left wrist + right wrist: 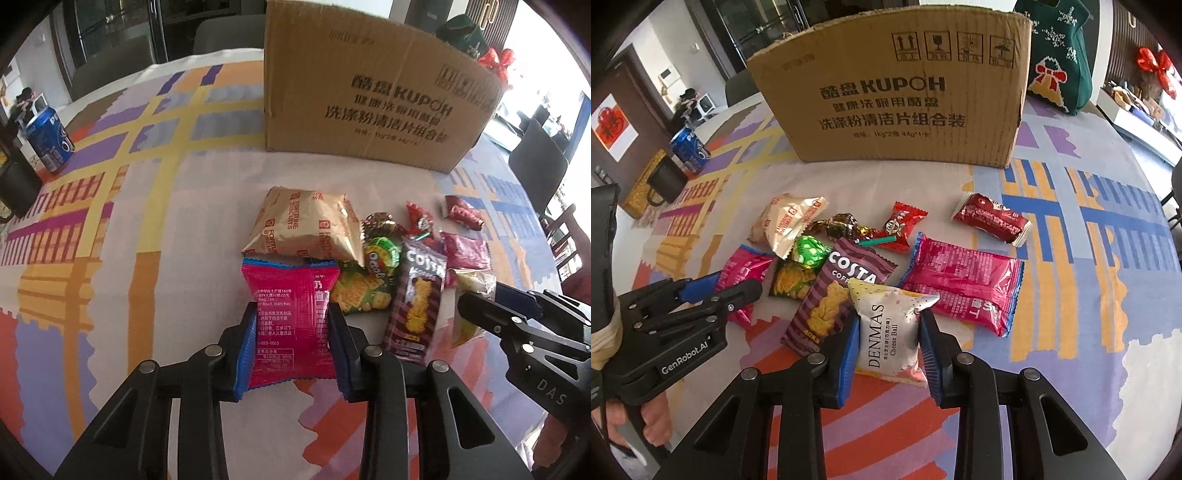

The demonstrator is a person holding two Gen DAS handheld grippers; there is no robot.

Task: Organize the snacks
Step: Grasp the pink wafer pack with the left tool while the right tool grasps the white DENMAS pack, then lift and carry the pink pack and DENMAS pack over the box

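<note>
In the left wrist view, the pink packet (291, 325) lay in the lower centre of the frame, with its long axis running up the frame, toward the cardboard box (373, 96) at the upper right. The left gripper (291, 332) had its jaws at a middle width, and both blue pads (246, 354) pressed on the two long sides of the packet, so it held it. Just above the packet lay the gold Fortune Biscuits bag (303, 225), and to the right of it the Costa packet (417, 299), also with its long axis going up the frame.

In the right wrist view, the white Denmas bag (890, 332) stood in the lower centre, its long axis going up the frame with a small lean to the left, and its printed name read from bottom to top. The right gripper (888, 332) held this bag between its jaws, at a middle width, both pads touching its sides. The upper left corner of the bag lay over the Costa packet (834, 295). A second, larger pink packet (960, 284) lay to the right, its long axis slanting down to the right. All the snacks rested on the coloured tablecloth (1089, 258), in front of the box.
</note>
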